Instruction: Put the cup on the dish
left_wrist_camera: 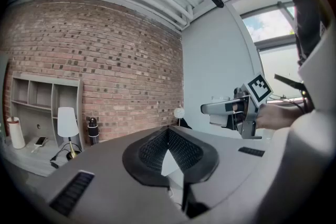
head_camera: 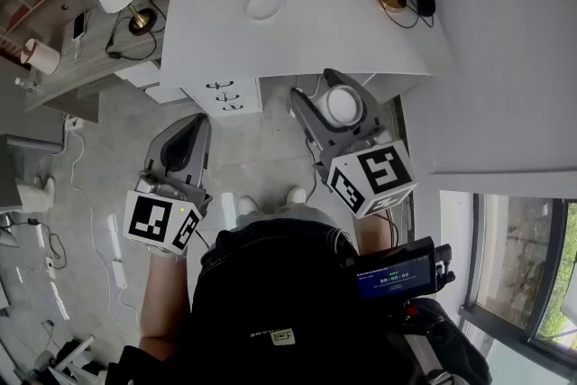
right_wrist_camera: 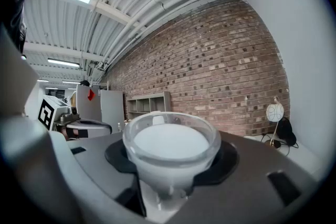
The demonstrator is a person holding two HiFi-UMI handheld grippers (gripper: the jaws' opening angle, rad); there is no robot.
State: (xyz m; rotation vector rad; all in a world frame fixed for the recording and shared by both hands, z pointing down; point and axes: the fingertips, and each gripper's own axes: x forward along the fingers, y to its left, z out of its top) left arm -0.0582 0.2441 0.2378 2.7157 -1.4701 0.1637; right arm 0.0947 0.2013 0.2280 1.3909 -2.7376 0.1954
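Your right gripper (head_camera: 335, 87) pinches the cup (right_wrist_camera: 170, 147) just short of the tabletop's (head_camera: 306, 41) near edge, and the cup hides the pads. Your left gripper (left_wrist_camera: 169, 131) is pressed together on nothing. The dish (head_camera: 265, 4) lies near the far edge.

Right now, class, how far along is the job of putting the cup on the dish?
Done: the cup is picked up, clamped between the right gripper's jaws. In hand: it is held in the air, in front of the white table. Left to do: carry it to the dish, which sits bare on the table, and set it down. The left gripper is shut and empty.
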